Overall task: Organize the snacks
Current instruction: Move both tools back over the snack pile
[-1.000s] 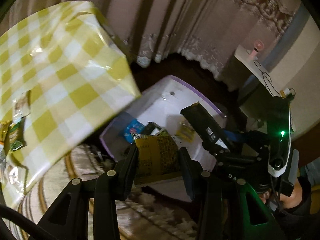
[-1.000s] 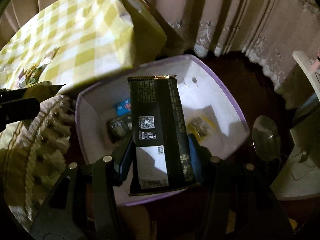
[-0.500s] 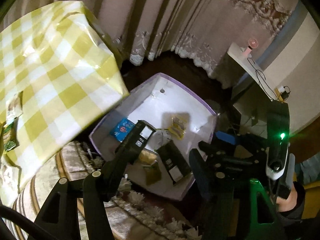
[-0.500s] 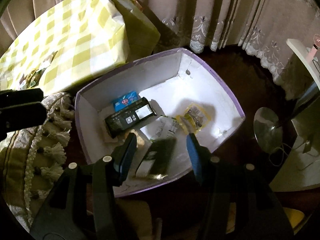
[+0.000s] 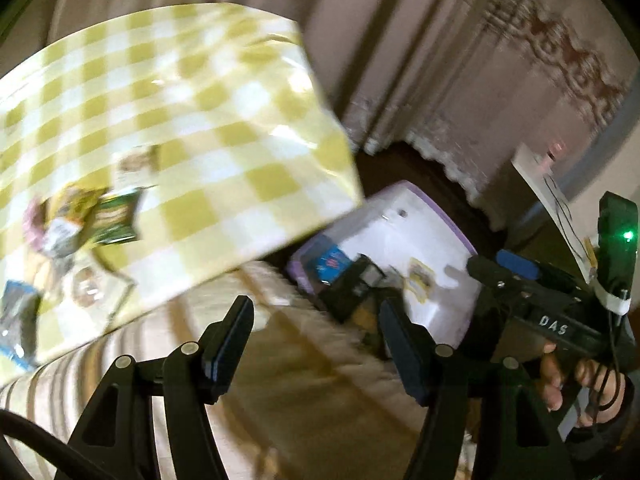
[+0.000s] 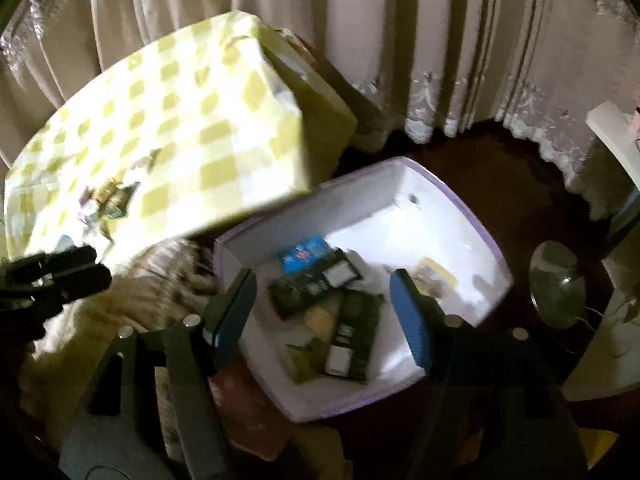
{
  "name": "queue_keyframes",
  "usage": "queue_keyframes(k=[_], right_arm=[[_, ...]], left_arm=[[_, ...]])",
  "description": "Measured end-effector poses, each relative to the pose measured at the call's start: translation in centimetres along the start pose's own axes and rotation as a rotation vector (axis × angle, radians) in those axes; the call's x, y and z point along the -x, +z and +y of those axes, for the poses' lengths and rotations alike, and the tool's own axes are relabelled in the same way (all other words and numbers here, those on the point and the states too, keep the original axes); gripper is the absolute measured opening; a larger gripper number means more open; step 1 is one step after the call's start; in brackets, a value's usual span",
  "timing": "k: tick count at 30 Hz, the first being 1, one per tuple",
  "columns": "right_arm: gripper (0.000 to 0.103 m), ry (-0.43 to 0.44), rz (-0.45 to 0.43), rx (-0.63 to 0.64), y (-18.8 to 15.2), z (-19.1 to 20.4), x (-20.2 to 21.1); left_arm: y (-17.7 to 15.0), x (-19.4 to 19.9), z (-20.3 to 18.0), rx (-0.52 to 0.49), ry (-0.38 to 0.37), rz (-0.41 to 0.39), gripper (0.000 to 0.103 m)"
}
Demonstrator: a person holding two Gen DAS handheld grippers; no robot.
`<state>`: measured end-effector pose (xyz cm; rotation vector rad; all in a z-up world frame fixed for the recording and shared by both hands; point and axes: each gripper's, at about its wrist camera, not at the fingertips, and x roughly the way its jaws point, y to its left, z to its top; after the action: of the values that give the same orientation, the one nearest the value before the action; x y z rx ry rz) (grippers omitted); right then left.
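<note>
Loose snack packets (image 5: 96, 216) lie at the left on the checked tabletop (image 5: 224, 152). The left gripper (image 5: 316, 336) is spread wide, grasping nothing. To the right, the right gripper (image 6: 324, 304), likewise released and empty, hangs over the purple-rimmed white box (image 6: 480, 228) containing several snack packs (image 6: 316, 284).

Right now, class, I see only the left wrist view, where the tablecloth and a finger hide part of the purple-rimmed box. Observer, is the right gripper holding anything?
Observer: No. The right gripper is open and empty, above the box.
Operator: What lies in the box beneath it?
Observer: One dark packet lies crosswise, a second dark packet lies nearer the camera, and a yellow packet shows between them.
Operator: Anything beside the box that I miss?
Observer: A round shiny disc stands beside it, on its right in that view.
</note>
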<state>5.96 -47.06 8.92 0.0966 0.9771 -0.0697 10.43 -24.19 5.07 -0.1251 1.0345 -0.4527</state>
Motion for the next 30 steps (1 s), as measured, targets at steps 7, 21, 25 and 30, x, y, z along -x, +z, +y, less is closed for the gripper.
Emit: queue_keyframes(k=[7,21,25,30], right_arm=[[0.073,0.072,0.028,0.062,1.6,5.3,-2.2],[0.074,0.238,0.171,0.281,1.6,18.7,-7.2],[0.076,0.248,0.187,0.366,1.2,22.4,-8.0],[0.076,0.248,0.215,0.485,0.2,26.4,-9.4]], left_arm=[[-1.1,2.5,7.3,0.171,0.103,-0.044,0.066],[-5.4,7.2,20.3,0.414,0.314,-0.052,0.067],[-6.5,7.8,22.3,0.427,0.352,-0.041,0.073],[-7.1,8.0,24.1,0.404,0.384,-0.026,0.081]])
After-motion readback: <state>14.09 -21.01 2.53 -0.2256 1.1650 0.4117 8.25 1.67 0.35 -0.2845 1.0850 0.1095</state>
